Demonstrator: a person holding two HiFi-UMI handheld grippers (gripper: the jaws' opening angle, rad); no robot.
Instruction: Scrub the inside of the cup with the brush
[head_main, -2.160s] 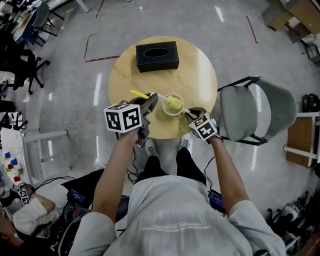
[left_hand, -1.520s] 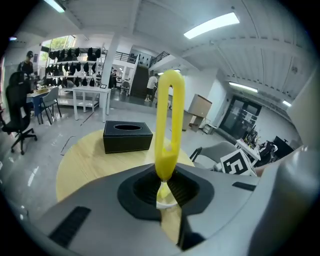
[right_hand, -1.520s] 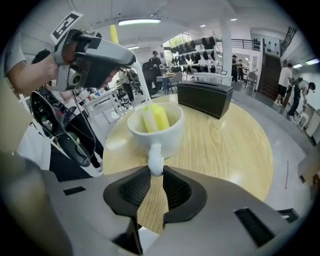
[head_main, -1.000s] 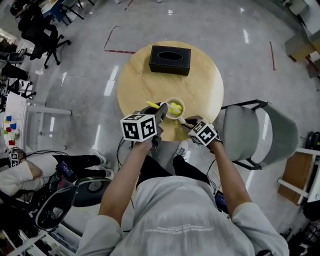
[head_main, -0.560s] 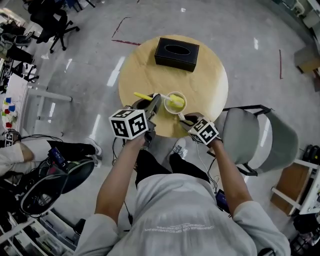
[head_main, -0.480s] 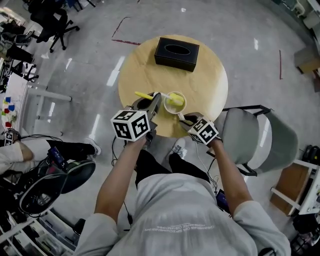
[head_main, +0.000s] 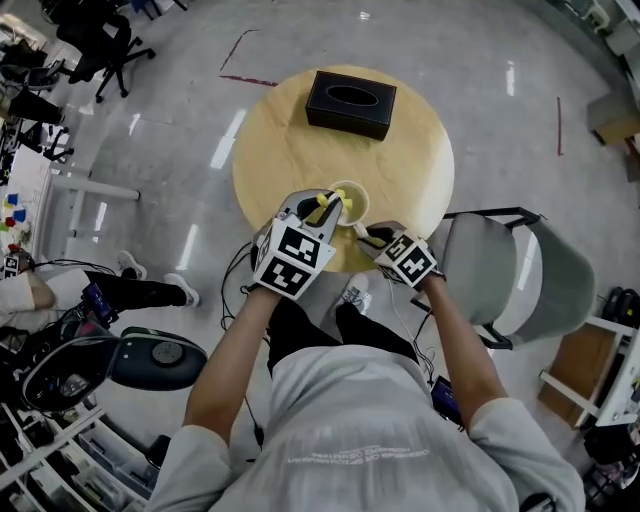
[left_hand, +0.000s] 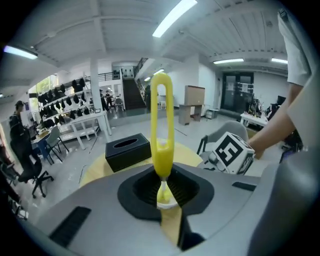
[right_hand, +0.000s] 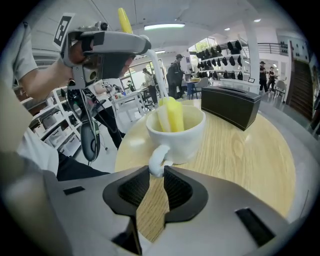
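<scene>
The left gripper (left_hand: 165, 189) clamps the yellow plastic loop-handled brush (left_hand: 162, 125), its head half hidden inside the white ceramic cup (right_hand: 176, 131) at the near edge of the round wooden table (head_main: 285, 140). The right gripper (right_hand: 156, 176) pinches the cup's handle.

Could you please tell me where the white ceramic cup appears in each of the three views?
Head view: white ceramic cup at centre, on the near side of the round wooden table.
Left gripper view: low centre, a sliver between the jaws, under the yellow plastic brush.
Right gripper view: centre, its handle between the jaws.
Shared landmark: black rectangular tissue box, beyond the cup.
</scene>
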